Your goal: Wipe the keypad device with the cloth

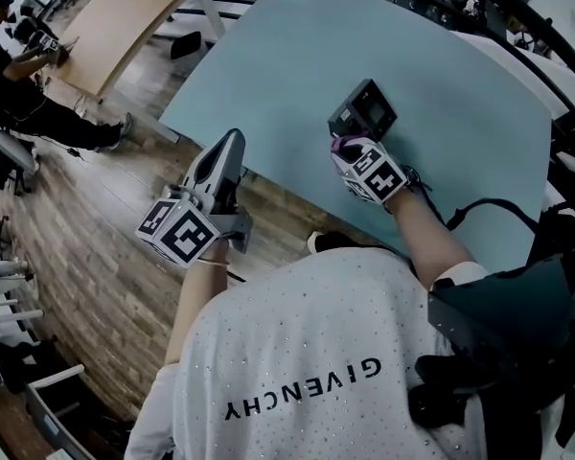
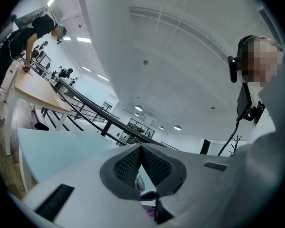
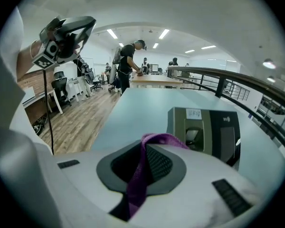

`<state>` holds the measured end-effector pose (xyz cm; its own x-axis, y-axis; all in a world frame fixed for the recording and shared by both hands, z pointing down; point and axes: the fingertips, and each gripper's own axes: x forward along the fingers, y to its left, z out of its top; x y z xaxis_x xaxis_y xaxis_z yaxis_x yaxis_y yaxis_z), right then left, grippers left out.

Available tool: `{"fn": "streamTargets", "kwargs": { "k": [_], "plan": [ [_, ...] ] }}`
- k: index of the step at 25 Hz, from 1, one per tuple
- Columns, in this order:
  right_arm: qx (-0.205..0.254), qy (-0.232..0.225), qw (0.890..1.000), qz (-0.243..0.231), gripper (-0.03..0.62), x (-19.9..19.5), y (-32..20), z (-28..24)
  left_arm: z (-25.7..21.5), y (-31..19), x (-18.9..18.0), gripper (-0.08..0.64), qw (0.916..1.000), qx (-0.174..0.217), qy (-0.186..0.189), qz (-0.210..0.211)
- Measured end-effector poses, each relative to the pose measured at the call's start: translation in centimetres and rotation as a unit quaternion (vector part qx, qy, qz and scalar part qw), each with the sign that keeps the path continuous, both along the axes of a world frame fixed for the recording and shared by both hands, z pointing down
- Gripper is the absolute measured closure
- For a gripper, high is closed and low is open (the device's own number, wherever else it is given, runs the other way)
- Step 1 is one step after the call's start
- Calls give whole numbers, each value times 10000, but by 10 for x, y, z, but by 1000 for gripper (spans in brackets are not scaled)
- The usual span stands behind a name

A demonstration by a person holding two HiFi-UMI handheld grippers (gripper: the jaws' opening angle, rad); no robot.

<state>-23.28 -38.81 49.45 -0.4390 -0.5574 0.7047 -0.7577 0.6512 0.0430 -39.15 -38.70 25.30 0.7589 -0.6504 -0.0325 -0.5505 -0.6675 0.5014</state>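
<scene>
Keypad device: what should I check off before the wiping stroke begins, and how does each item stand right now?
1. cloth clamped between the fingers of the right gripper: ok.
2. keypad device on the table, just ahead of that gripper: ok.
3. Cloth touching the device: cannot tell.
4. left gripper shut, empty, away from the device: ok.
5. Device braced against sliding: not ok, nothing holds it.

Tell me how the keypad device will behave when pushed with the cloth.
Probably rigid: the keypad device looks like a boxy hard case. It lies flat on the smooth table unbraced, so it may slide rather than tip under the cloth.
</scene>
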Motion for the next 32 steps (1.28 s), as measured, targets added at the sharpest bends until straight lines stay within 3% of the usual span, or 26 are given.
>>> {"fn": "streamTargets", "kwargs": {
  "k": [5,11,14,17,19,22,24,26,32],
  "plan": [
    [-264,-215,9992,220,566,9,14,19,6,6,6,560,10000,-38,-3,42],
    [-210,-474,9985,190,566,5,11,22,5,-6,-4,560,10000,-48,41,-41],
    [-709,-626,9954,164,568,1,12,18,6,-6,-3,560,10000,-51,56,11],
    [-981,-1034,9893,-303,568,-15,7,-22,4,-7,-2,560,10000,-32,72,-27],
    [-794,-1293,9857,-730,568,-29,-1,-68,1,-7,-2,560,9999,-22,107,-82],
    [181,-1425,9833,-1114,568,-44,-26,-150,-2,-4,-2,560,9999,-33,86,-141],
    [909,-1401,9787,-1193,568,-49,-46,-196,-3,-3,-6,560,9997,-59,55,-214],
    [1271,-1349,9763,-1119,568,-48,-64,-215,-1,-3,-14,560,9994,-102,47,-325],
    [636,-448,9927,-921,568,-23,-89,-137,12,-1,-38,560,9977,-256,-57,-632]
  ]
}}
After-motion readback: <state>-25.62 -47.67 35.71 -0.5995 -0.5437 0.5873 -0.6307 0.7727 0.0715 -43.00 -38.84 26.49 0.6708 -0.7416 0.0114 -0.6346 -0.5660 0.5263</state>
